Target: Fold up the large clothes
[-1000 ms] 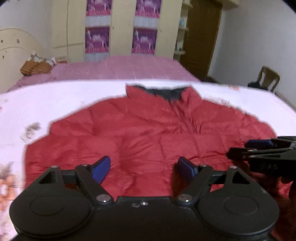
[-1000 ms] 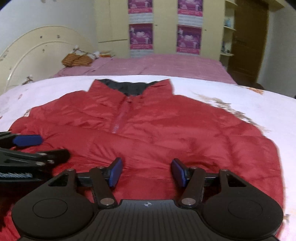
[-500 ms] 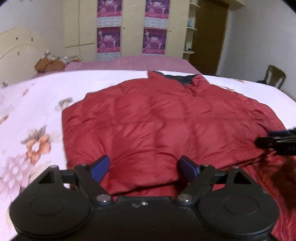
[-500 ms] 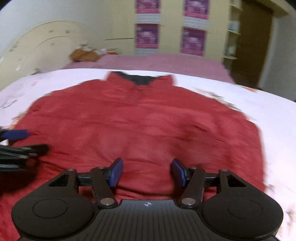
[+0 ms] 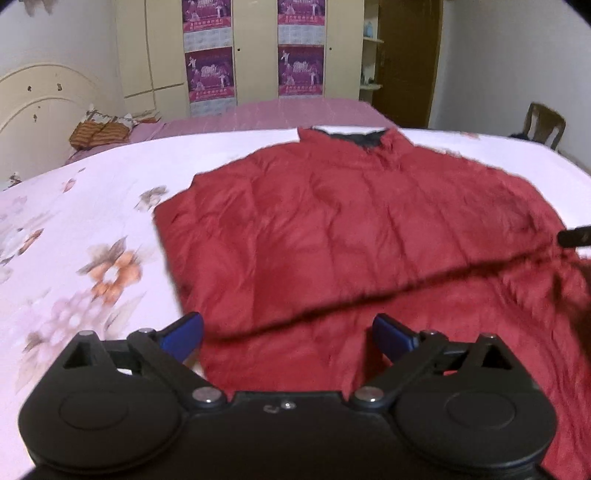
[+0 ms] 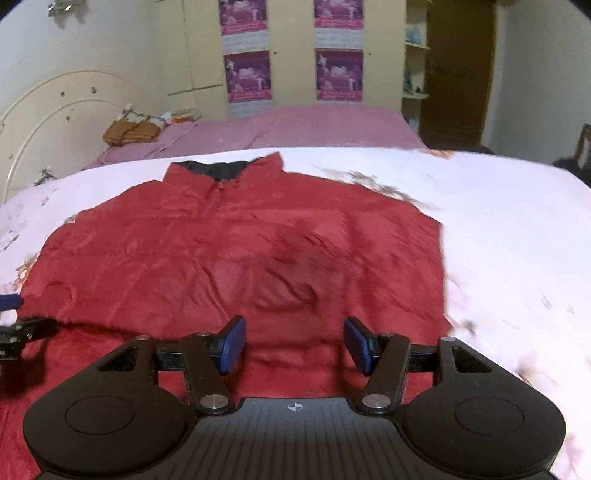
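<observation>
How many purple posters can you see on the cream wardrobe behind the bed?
4: upper left, lower left, upper right, lower right on the wardrobe. The upper two are cut off by the frame's top; others may lie outside it.

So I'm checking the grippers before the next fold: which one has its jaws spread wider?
The left gripper: its blue pads stand far apart and are opening over the red jacket. The right gripper is narrower, also gripping nothing.

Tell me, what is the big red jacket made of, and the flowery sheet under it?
The red jacket looks like thin, slightly shiny synthetic cloth, maybe nylon, with soft filling: stitched lines split it into puffy sections and light glints on its wrinkles. The flowery sheet looks like matte woven fabric, perhaps cotton, with printed flowers and no shine. Neither can be told for certain by looking.
</observation>
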